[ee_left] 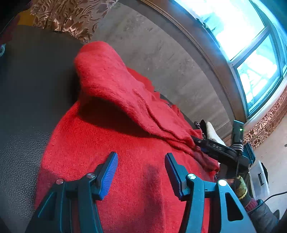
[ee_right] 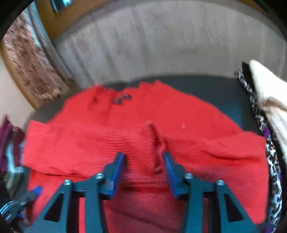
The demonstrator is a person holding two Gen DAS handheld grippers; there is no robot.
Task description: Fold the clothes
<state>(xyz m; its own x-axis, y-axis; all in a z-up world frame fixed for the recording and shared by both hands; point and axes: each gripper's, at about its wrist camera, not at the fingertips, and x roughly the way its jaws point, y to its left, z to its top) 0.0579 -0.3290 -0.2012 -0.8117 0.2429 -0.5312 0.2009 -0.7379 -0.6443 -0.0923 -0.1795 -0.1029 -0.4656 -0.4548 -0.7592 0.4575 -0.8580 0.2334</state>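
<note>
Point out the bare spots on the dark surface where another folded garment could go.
Bare dark surface lies left of the red sweater, up to the patterned curtain. A narrower strip runs between the sweater and grey wall. The right edge is crowded with the leopard-print and cream clothes.

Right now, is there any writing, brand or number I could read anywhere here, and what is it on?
"DAS": pale letters, partly hidden, on the black body of the right gripper as the left wrist view shows it.
Dark mark near the red sweater's far edge: too blurred to read.
Nothing else legible.
</note>
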